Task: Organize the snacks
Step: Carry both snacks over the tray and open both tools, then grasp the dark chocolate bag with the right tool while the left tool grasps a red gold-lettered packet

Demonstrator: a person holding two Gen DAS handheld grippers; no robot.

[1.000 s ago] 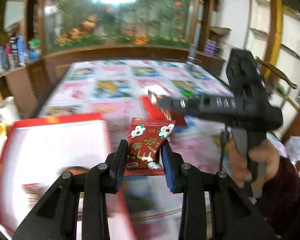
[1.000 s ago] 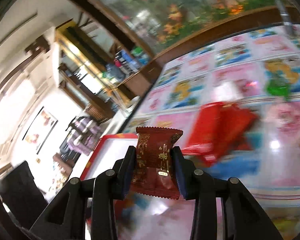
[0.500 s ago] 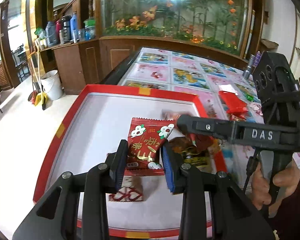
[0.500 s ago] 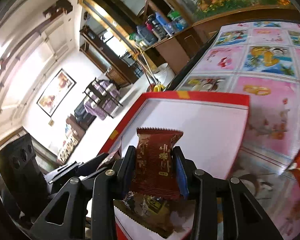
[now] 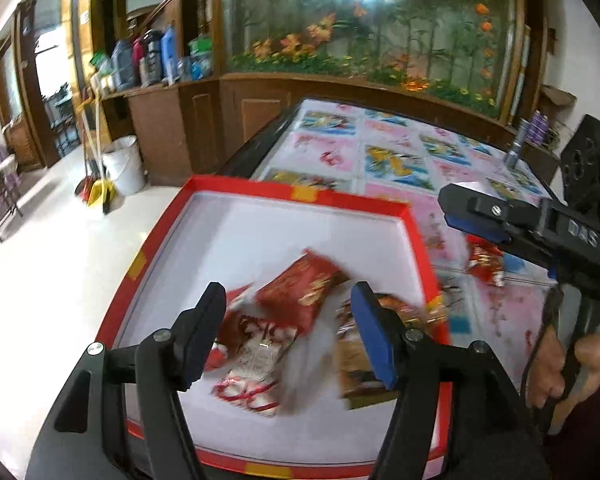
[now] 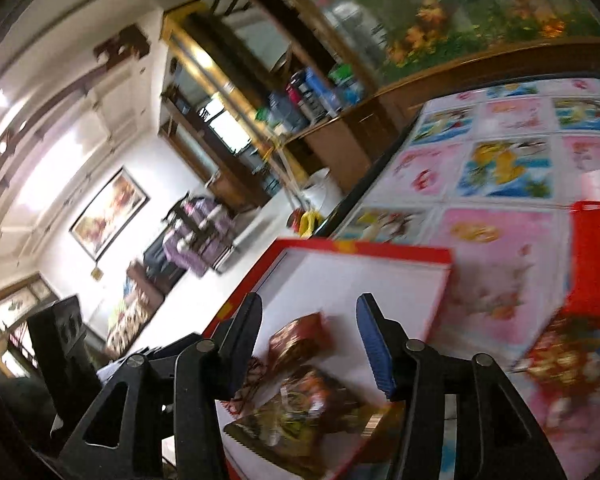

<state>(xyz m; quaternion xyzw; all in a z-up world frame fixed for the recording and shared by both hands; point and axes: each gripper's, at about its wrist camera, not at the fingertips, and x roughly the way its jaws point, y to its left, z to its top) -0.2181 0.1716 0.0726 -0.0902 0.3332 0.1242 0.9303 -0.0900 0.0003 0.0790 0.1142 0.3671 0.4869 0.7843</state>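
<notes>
Both the left gripper (image 5: pixel 288 332) and right gripper (image 6: pixel 308 344) have just been opening, jaws apart, nothing clamped; blurred snack packets (image 5: pixel 296 300), perhaps four, lie in the red-rimmed tray (image 5: pixel 300 192).

A large planted glass tank (image 5: pixel 372 28) is set in dark wooden cabinetry (image 5: pixel 204 120) along the far wall. Bottles (image 5: pixel 152 56) are lined on a shelf. A white bucket (image 5: pixel 124 164) is seen on the pale glossy floor (image 5: pixel 48 248). A framed picture (image 6: pixel 108 212) is hung on the white wall.

Tray (image 5: pixel 162 236): red rim with yellow patches, white floor. Snack packets (image 5: pixel 300 300): red with gold print. Surface (image 5: pixel 396 160): pink and blue picture squares. Gripper pads (image 5: pixel 374 344): blue.
</notes>
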